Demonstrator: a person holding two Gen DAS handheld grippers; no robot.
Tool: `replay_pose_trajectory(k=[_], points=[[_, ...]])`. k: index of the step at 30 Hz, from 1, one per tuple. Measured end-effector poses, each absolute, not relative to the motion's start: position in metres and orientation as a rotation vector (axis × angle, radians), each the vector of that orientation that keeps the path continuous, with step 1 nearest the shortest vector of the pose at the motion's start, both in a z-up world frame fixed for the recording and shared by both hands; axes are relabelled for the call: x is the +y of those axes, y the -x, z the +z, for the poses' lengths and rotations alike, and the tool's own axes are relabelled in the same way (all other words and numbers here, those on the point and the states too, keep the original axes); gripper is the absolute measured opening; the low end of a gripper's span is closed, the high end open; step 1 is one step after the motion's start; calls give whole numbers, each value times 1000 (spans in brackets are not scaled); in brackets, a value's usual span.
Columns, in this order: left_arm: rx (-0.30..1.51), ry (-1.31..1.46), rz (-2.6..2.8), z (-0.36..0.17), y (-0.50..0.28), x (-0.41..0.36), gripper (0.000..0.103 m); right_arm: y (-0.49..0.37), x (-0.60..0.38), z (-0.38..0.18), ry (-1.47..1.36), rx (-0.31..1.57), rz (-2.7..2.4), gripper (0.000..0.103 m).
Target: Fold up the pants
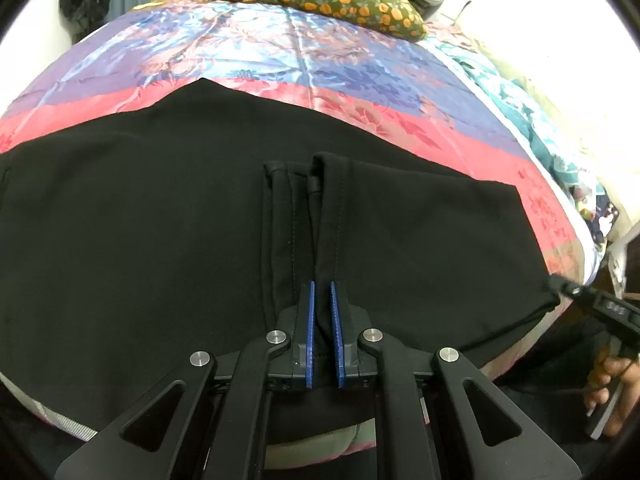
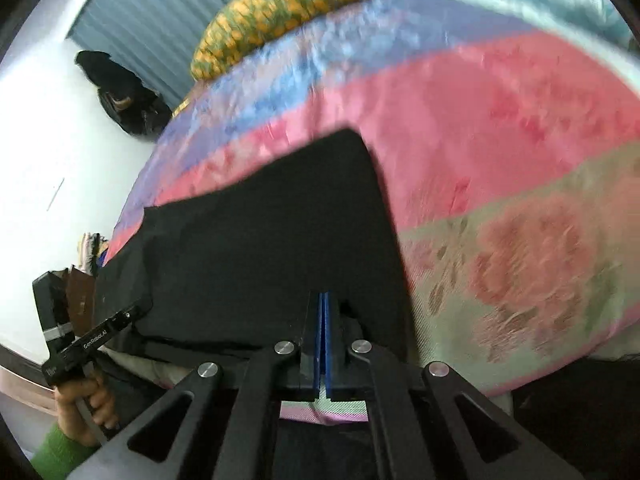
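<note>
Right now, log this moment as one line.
stage: mid-fold | left gripper: shut on black pants | right gripper: shut on pants edge | surface: floral bedspread

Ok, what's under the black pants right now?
The black pants lie on a pink, blue and purple floral bedspread, which shows all around them. Whatever is directly beneath the fabric is covered.
</note>
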State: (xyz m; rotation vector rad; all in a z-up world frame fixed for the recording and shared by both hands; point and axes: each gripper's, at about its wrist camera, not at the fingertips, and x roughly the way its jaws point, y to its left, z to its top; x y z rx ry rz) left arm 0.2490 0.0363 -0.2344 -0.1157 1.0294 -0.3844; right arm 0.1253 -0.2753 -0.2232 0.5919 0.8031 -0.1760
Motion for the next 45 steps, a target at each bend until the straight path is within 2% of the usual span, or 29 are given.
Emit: replay_pose_trajectory(k=[4,7,25,26,28,29,30,31,32,33,38,45], points=[[1025,103,-374,-234,-248,35,10,-132,-261,-211,-471,775,-197,0],[1025,95,-373,-234,-248,34,10,-147,-258,-246,-449,935,-197,5],[1026,129,-370,-230,-246,37,11,-143,-267,-248,-502,888,-186,5],[1028,146,-370,-228,-245,39,15,-141,-267,-244,-498,876,-192,5],[1015,188,-377,-221,-242,45,31,-136,-266,-231,-467,813,-219,5],[997,203,-373,-216,-240,48,47,-133,-264,-222,-448,771,-231,7],[970,218,-363,-209,-238,53,59,-132,-264,-217,-438,749,-239,17],[946,232,-353,-204,-237,57,63,-129,-263,-210,-420,716,-256,26],[918,253,-342,-198,-236,64,64,-128,-261,-204,-397,687,-278,54],[903,268,-330,-194,-236,69,65,-127,-259,-200,-375,666,-302,74],[859,327,-191,-190,-242,106,73,-137,-247,-188,-274,635,-317,75],[890,377,-21,-201,-247,151,73,-157,-230,-193,-220,664,-261,75]])
